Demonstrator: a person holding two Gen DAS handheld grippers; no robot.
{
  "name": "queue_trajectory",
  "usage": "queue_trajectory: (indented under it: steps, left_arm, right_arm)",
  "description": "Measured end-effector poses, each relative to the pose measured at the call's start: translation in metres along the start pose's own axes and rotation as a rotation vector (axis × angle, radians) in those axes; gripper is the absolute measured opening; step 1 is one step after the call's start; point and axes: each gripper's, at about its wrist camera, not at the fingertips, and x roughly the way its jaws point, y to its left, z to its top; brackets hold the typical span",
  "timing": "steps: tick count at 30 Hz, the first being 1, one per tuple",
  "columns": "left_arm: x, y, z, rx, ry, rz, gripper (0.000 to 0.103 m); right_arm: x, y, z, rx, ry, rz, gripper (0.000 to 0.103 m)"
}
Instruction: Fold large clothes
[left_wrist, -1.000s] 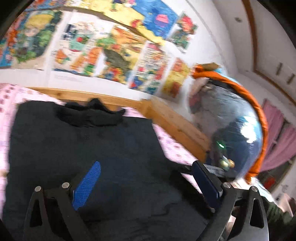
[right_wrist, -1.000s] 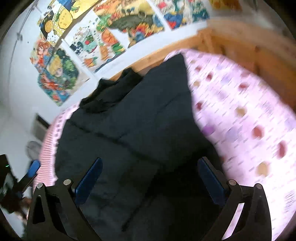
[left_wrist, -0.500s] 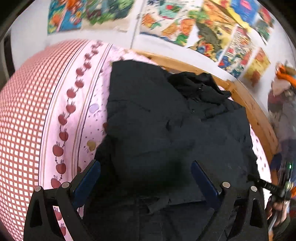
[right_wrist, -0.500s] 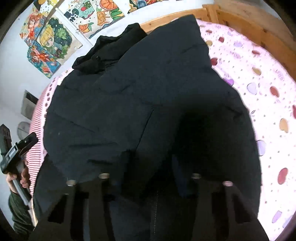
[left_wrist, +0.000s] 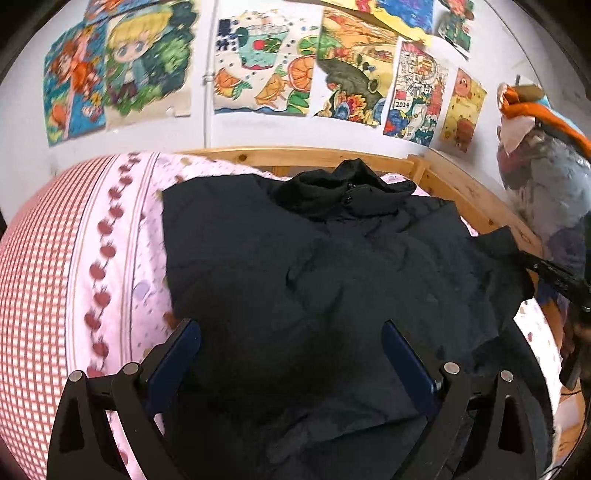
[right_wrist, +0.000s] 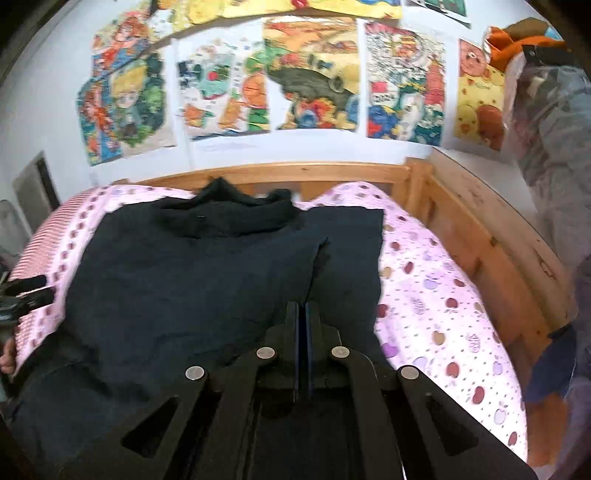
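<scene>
Black padded fabric covers most of both views: a large dark jacket (left_wrist: 332, 280) lies spread on a bed with a pink apple-print sheet (right_wrist: 436, 295), its collar (right_wrist: 236, 214) bunched at the far end by the wooden bed frame (right_wrist: 295, 171). The right gripper (right_wrist: 303, 314) has just been closing and its jaws now stand pressed together, with a raised ridge of the jacket's cloth running up from its tips; the pads look clamped on a fold of the garment near its right edge, though the dark cloth against the black fingers makes the exact pinch hard to read. In the left wrist view that same gripper shows at the right border, at the lifted corner of the jacket. The left gripper (left_wrist: 291, 354) hangs above the jacket's near left part with its jaws spread wide, its blue pads (left_wrist: 177, 358) apart from the fabric and gripping nothing. Children's drawings (left_wrist: 258, 62) line the white wall behind the bed, and a bundle wrapped in orange (left_wrist: 535, 110) stands at the bed's right.
</scene>
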Motion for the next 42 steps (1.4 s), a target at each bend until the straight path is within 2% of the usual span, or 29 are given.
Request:
queue_trajectory:
  steps: [5,8,9,11,12,13,15,17,21,23,27,32,34,36,38,40,42]
  left_arm:
    - [0.037,-0.017,0.007,0.024,0.063,0.004,0.098]
    - [0.056,-0.023,0.008,0.038,0.105,0.009,0.098]
    - [0.056,-0.024,0.009,0.042,0.099,0.007,0.098]
    - [0.052,-0.027,0.014,0.052,0.07,0.002,0.098]
    - [0.05,-0.029,0.017,0.06,0.051,-0.007,0.098]
    - [0.049,-0.031,0.02,0.064,0.04,-0.017,0.098]
    - [0.048,-0.035,0.025,0.063,0.025,-0.047,0.098]
    - [0.056,-0.04,0.029,0.063,0.047,-0.05,0.098]
    - [0.086,-0.044,0.022,0.096,0.164,0.033,0.099]
    - [0.102,-0.044,0.012,0.119,0.203,0.073,0.1]
    - [0.121,-0.051,0.002,0.175,0.226,0.12,0.102]
    - [0.139,-0.054,-0.007,0.211,0.232,0.147,0.103]
    - [0.141,-0.052,-0.008,0.207,0.23,0.132,0.103]
    - [0.134,-0.045,-0.003,0.192,0.22,0.057,0.103]
    - [0.125,-0.039,0.005,0.203,0.218,-0.012,0.103]
    - [0.113,-0.035,0.013,0.252,0.188,-0.021,0.103]
    - [0.098,-0.033,0.025,0.321,0.118,-0.002,0.103]
  right_arm:
    - [0.052,-0.018,-0.019,-0.024,0.079,0.002,0.003]
    - [0.06,-0.028,-0.032,-0.005,0.116,-0.001,0.008]
    - [0.058,-0.027,-0.033,-0.004,0.11,-0.005,0.014]
    - [0.045,-0.023,-0.027,-0.035,0.058,-0.017,0.039]
    - [0.04,-0.018,-0.025,-0.046,0.038,-0.017,0.058]
    - [0.031,-0.012,-0.019,-0.065,-0.004,0.0,0.061]
    - [0.03,-0.001,-0.009,-0.1,-0.023,0.053,0.061]
    - [0.039,0.012,-0.004,-0.139,0.008,0.1,0.061]
    - [0.087,0.036,-0.014,-0.221,0.186,0.145,0.061]
    - [0.105,0.035,-0.025,-0.213,0.229,0.15,0.061]
    - [0.118,0.029,-0.039,-0.204,0.228,0.181,0.062]
    - [0.128,0.029,-0.06,-0.233,0.211,0.172,0.063]
    - [0.128,0.03,-0.063,-0.241,0.206,0.164,0.063]
    - [0.128,0.03,-0.064,-0.241,0.208,0.172,0.065]
    - [0.123,0.027,-0.059,-0.235,0.213,0.215,0.068]
    - [0.114,0.021,-0.049,-0.228,0.194,0.251,0.068]
    - [0.102,0.015,-0.04,-0.222,0.149,0.266,0.068]
